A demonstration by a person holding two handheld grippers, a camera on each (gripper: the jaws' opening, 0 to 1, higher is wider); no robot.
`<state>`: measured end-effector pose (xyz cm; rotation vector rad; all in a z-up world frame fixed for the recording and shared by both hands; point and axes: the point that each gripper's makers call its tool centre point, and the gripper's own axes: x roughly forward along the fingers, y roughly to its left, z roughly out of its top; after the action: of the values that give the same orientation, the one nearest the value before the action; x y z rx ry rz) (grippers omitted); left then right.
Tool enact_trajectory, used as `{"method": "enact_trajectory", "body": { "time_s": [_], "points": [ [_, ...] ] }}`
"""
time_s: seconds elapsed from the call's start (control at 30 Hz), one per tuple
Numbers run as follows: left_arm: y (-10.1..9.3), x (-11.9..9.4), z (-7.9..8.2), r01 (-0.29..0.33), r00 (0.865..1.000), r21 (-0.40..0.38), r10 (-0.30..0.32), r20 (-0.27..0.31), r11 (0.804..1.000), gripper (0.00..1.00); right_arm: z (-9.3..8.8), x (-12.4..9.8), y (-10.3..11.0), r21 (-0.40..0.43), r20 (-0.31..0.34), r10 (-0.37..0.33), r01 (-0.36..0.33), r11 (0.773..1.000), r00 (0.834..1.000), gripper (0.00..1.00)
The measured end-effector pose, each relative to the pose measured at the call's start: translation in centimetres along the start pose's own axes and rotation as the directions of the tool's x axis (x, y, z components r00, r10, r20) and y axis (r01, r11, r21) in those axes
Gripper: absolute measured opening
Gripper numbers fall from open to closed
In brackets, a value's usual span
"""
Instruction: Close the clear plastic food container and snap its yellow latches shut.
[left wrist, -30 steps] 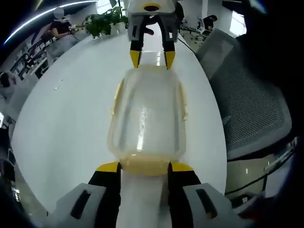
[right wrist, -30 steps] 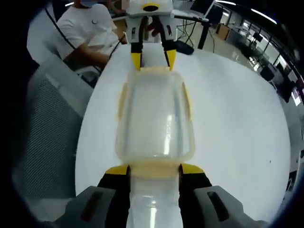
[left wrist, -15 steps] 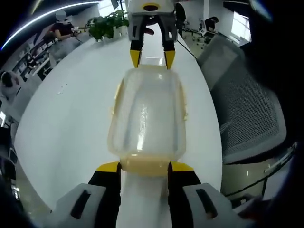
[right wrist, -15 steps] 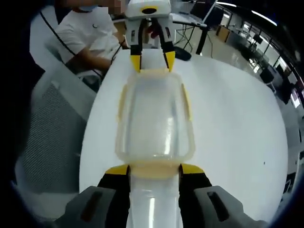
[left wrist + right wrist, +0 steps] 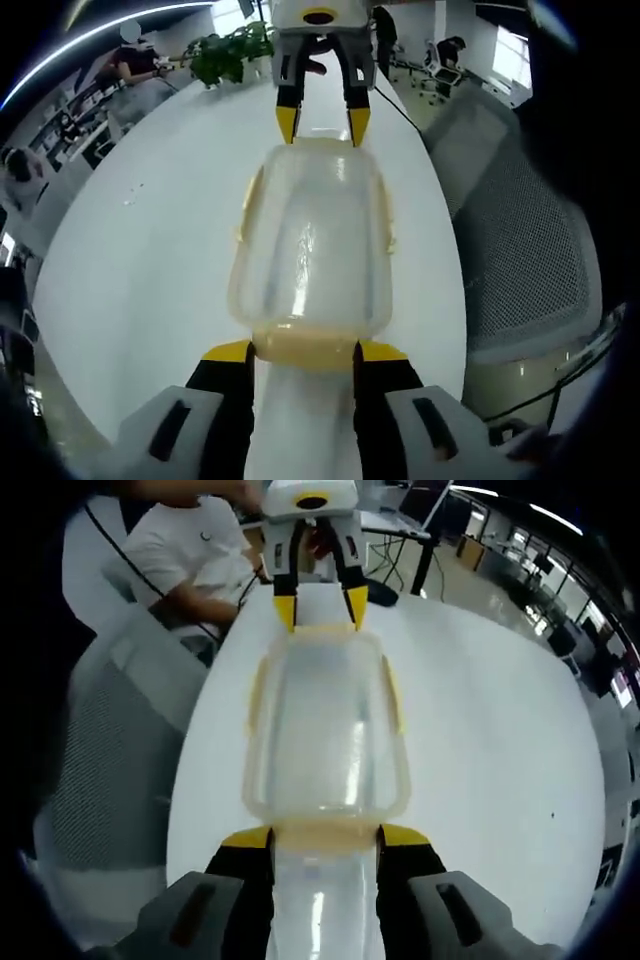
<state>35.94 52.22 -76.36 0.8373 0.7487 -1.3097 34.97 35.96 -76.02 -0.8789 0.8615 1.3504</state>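
1. Holding almost exactly as it did a second ago, the scene shows little change: the clear plastic food container (image 5: 310,240) lies lengthwise on the white table (image 5: 140,260), between the two grippers, and only the background has slid a little, which is the cameras drifting.
2. The left gripper (image 5: 302,352) has its jaws spread about as wide as the container's near end, one yellow tip at each corner of the yellow end latch (image 5: 303,347); they touch or nearly touch it but do not clamp anything.
3. The right gripper (image 5: 325,837) stands the same way at the opposite end, jaws wide on either side of that end's yellow latch (image 5: 325,835), gripping nothing.
4. With nothing moved, the lid appears seated and both end latches look folded down; the job seems to be paused at the pressing step, so the end snaps are probably done or nearly so.
5. Whether any latch has really clicked cannot be told, since the clear plastic blurs lid and tub together.
6. The side latches (image 5: 257,692) show as thin yellow strips along the long edges; their state is unclear.
7. Glare hides the container's inside.
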Motion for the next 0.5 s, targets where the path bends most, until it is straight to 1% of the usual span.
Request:
{"method": "enact_trajectory", "body": {
  "time_s": [0.1,0.27,0.4,0.5],
  "points": [
    [-0.3,0.3,0.7,0.002,1.0,-0.016,-0.002,-0.002,1.0,0.37,-0.8,-0.4,-0.1,-0.016,0.006,0.003,-0.003,1.0,1.0,0.39],
    [-0.4,0.9,1.9,-0.001,1.0,-0.019,0.001,0.002,1.0,0.37,-1.9,-1.3,0.0,-0.008,0.025,0.008,-0.008,1.0,1.0,0.39],
    [-0.7,1.4,3.2,0.003,1.0,-0.026,-0.003,0.004,1.0,0.37,-3.0,-1.8,0.1,-0.016,0.018,0.006,-0.006,1.0,1.0,0.39],
    [-0.7,1.8,3.7,0.005,1.0,-0.024,-0.005,0.001,1.0,0.37,-3.8,-2.2,0.2,-0.015,0.02,0.008,-0.008,1.0,1.0,0.39]
  ]
}}
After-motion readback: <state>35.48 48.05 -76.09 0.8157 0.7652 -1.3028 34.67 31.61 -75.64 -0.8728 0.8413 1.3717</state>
